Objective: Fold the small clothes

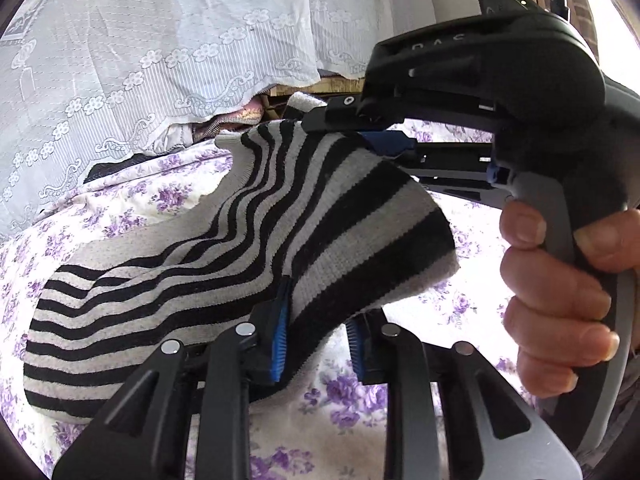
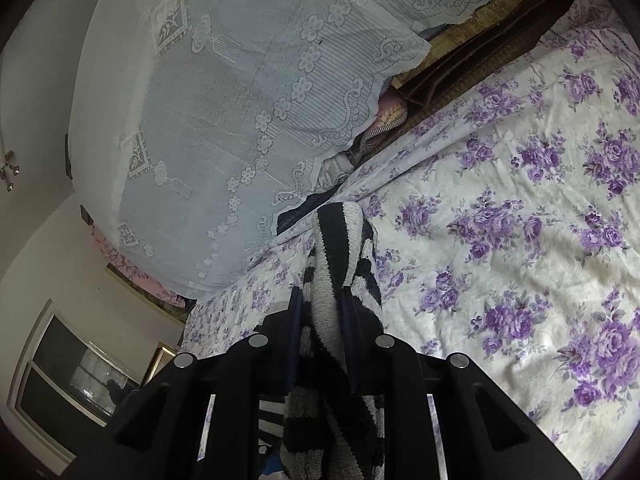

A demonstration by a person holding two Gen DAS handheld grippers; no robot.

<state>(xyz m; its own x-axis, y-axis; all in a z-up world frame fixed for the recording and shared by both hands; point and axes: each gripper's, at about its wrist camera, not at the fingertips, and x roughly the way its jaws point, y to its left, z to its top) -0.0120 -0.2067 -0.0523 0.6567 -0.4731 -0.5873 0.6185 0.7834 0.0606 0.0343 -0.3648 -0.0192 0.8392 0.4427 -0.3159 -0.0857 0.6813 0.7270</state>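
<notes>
**Striped knit held up between two hand-held grippers over the bed**

A small black-and-grey striped knit garment is stretched between the two tools above a bed whose sheet is printed with purple roses. The left hand-held gripper has its blue-padded fingers set narrow, with a fold of the garment's lower edge running between them; the near pad lies against the cloth, so it looks pinched there. The right hand-held gripper, seen from the side in the left view with a person's hand wrapped round its grey handle, is clamped tight on the garment's upper edge. In its own view the knit bunches between the dark fingers and hangs down past them.

From those two holds the garment droops away to the left, its far end resting on the floral sheet. Behind the bed a white lace cloth is draped over something bulky, with a bit of pink fabric peeking out beneath its scalloped hem.
</notes>
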